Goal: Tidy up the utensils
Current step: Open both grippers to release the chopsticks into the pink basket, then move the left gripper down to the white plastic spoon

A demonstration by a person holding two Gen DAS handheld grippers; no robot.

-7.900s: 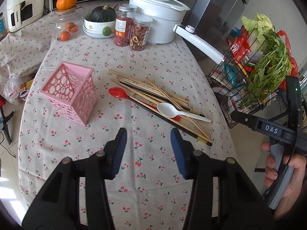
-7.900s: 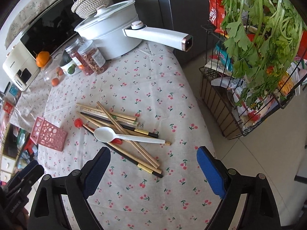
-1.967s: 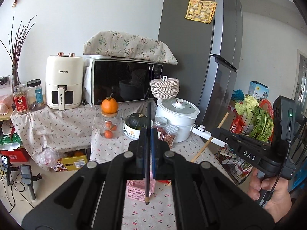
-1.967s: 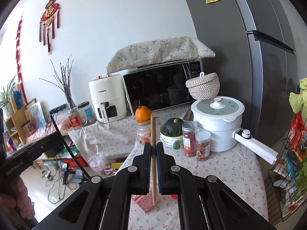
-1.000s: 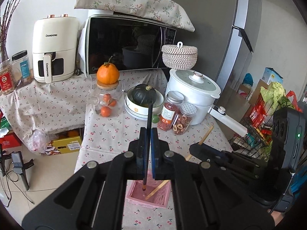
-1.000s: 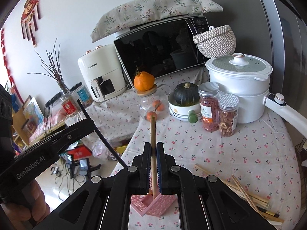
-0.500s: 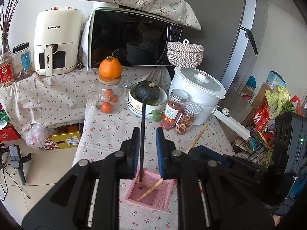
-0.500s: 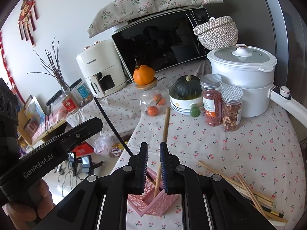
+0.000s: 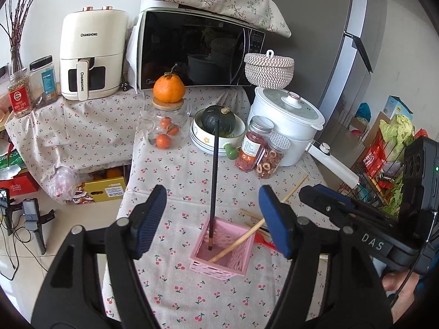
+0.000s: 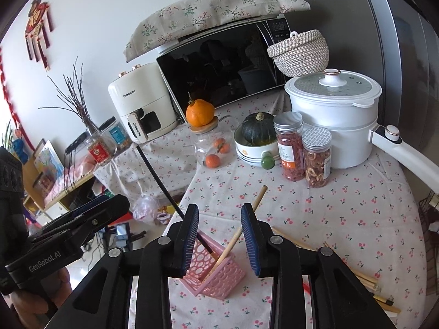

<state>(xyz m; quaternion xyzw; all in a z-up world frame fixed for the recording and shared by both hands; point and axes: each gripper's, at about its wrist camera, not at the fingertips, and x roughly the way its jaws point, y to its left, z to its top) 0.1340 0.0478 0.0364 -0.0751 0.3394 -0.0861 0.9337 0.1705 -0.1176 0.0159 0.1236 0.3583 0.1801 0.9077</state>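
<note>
The cream air fryer (image 9: 93,54) at the back reads "CHANGHONG" on its body and again down its handle, and the microwave (image 9: 200,49) beside it shows a faint "Midea" mark at its lower left corner. Your right tool carries "DAS" on its arm in the left view, and your left tool reads "GenRobot.AI" in the right view. The jars' labels are too small to read. Your left gripper (image 9: 212,216) has just been opening and now stands wide, its blue pads well clear of the black chopstick (image 9: 214,175) that rises between them; nothing presses on it. That chopstick stands nearly upright with its lower end inside the pink holder (image 9: 233,257). Your right gripper (image 10: 219,233) has also just been opening, to a narrower gap, and the wooden chopstick (image 10: 247,219) passes between its pads without being pinched. The wooden chopstick leans on a slant, its lower end in the same pink holder and its top tilted toward the jars. The holder sits on the cherry-print tablecloth (image 9: 170,170), directly below both grippers. The remaining chopsticks (image 10: 365,279) lie loose on the cloth to the right of the holder, and a bit of a red utensil (image 9: 260,240) shows next to the holder.
</note>
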